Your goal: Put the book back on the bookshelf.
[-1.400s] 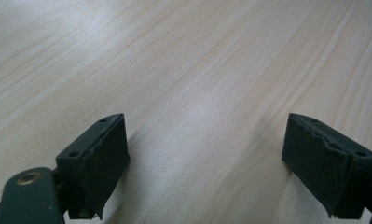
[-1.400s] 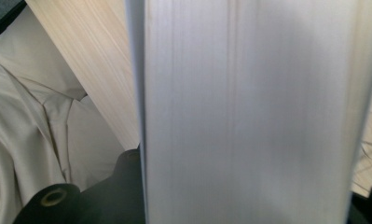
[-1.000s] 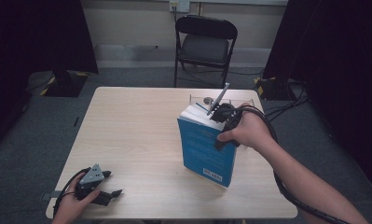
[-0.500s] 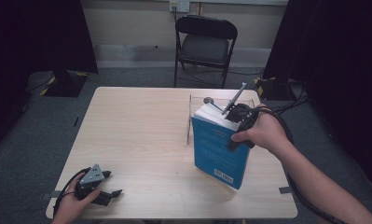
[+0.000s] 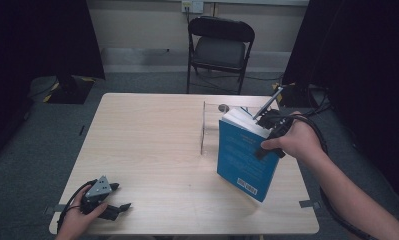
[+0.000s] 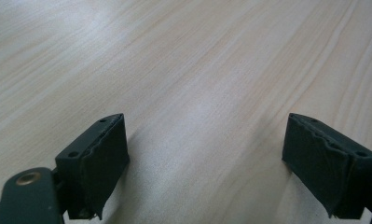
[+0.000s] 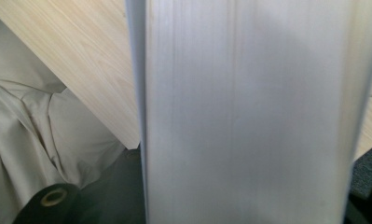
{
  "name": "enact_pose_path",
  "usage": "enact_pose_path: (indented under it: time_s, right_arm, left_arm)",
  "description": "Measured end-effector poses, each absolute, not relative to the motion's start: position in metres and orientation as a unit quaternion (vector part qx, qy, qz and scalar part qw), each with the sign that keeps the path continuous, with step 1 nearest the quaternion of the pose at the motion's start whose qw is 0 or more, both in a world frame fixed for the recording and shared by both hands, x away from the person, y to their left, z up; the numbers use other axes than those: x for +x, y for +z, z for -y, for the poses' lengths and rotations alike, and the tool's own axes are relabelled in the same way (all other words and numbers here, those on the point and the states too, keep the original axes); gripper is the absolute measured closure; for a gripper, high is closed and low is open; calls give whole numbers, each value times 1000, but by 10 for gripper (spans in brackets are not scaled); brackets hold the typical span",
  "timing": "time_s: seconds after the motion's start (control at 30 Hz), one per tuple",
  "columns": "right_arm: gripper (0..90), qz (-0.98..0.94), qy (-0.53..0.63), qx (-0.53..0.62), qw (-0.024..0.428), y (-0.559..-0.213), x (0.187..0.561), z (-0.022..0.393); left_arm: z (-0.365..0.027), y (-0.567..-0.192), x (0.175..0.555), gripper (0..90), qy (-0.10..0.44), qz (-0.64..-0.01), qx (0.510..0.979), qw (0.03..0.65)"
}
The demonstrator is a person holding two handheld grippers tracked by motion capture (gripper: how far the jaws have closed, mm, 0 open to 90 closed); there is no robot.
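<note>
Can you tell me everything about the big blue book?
The blue book is thick, with a bright blue cover, faint pale lettering, a white barcode label near its bottom corner and white page edges on top. It stands tilted on the right side of the wooden table, just right of a clear upright stand. The right gripper grips its top edge.

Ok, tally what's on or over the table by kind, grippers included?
Grippers: 2, the left gripper and the right gripper
Books: 1, the blue book
Clear upright stands: 1, the bookend
Total: 4
</note>
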State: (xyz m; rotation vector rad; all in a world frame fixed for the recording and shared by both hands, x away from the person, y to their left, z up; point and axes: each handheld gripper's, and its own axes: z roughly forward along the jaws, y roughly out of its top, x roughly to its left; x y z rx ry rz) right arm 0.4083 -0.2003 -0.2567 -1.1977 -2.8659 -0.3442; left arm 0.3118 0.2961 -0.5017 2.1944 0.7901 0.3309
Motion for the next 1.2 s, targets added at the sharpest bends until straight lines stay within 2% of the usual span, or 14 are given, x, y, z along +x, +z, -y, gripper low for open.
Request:
enact_pose_path:
  time_s: [1.2]
  right_arm:
    - [616, 864, -120, -489, -7, -255, 409, 264]
  left_arm:
    - [-295, -501, 313, 100, 135, -301, 866, 377]
